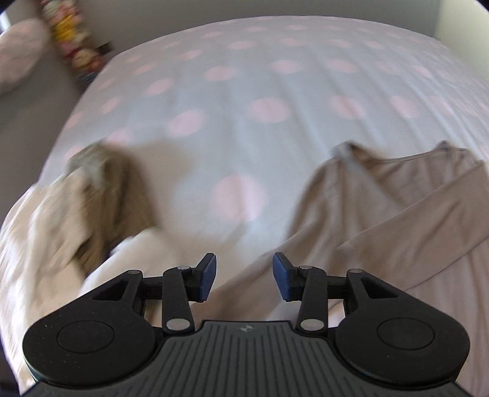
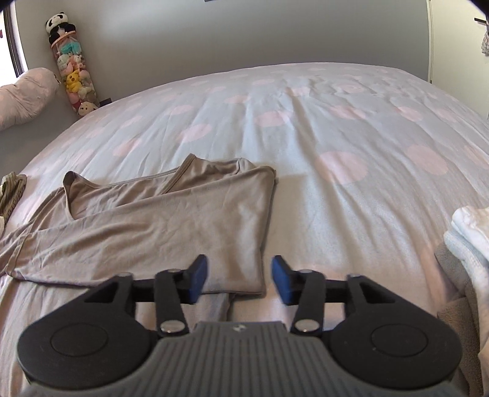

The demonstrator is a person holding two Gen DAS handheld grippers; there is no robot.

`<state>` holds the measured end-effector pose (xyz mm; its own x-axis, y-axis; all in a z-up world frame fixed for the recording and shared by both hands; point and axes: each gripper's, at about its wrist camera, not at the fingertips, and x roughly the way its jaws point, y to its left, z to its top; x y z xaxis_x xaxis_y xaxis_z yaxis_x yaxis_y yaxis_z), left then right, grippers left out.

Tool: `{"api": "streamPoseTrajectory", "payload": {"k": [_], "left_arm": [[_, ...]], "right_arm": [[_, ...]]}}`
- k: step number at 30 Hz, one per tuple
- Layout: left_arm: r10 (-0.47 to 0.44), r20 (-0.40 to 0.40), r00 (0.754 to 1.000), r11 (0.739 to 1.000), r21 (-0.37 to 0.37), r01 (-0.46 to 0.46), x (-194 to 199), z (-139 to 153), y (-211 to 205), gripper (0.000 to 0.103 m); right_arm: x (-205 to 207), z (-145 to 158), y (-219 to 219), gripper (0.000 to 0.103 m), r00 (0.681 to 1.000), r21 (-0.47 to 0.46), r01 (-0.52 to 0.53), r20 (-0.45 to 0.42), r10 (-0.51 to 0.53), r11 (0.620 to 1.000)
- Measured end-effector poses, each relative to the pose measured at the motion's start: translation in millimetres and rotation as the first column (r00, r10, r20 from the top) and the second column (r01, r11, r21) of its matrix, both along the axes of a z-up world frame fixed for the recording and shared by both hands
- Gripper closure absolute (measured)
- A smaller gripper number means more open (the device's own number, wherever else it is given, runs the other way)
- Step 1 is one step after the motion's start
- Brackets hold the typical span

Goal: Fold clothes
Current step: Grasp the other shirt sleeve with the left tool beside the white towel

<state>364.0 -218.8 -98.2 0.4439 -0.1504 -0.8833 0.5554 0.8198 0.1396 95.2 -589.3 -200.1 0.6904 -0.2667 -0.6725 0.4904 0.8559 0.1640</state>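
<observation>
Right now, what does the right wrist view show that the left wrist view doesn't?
Only the right wrist view shows the white folded pile at its right edge, the panda topping a sharp toy tube, and the shirt's folded right side. Only the left shows a blurred olive garment up close. Both share the dotted bedspread, the beige shirt and open fingers holding nothing.
</observation>
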Motion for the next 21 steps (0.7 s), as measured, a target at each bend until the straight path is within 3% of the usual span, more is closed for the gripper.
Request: {"api": "streamPoseTrajectory", "payload": {"k": [4,8,11,21], "left_arm": [[0.105,0.014,0.994,0.994,0.01,-0.105,-4.2,-2.5,68.2,0.063],[0.145,0.005,0.989,0.989,-0.01,-0.145,-27.6,2.5,107.9,0.056],[0.129,-0.015,0.991,0.992,-0.006,-0.129,-53.2,-1.4,120.6,0.05],[0.168,-0.099,0.981,0.982,0.109,-0.157,-86.8,-57.3,129.2,0.051]], "right_arm": [[5.9,-3.5,4.8,0.041,1.0,-0.015,-0.014,-0.024,0.014,1.0],[9.9,-5.6,8.8,0.04,0.999,-0.037,-0.021,-0.04,0.019,0.999],[12.1,-6.5,10.3,0.04,0.999,-0.04,-0.023,-0.043,0.022,0.999],[8.7,9.0,26.1,0.039,0.999,-0.178,-0.045,-0.031,0.04,0.983]]}}
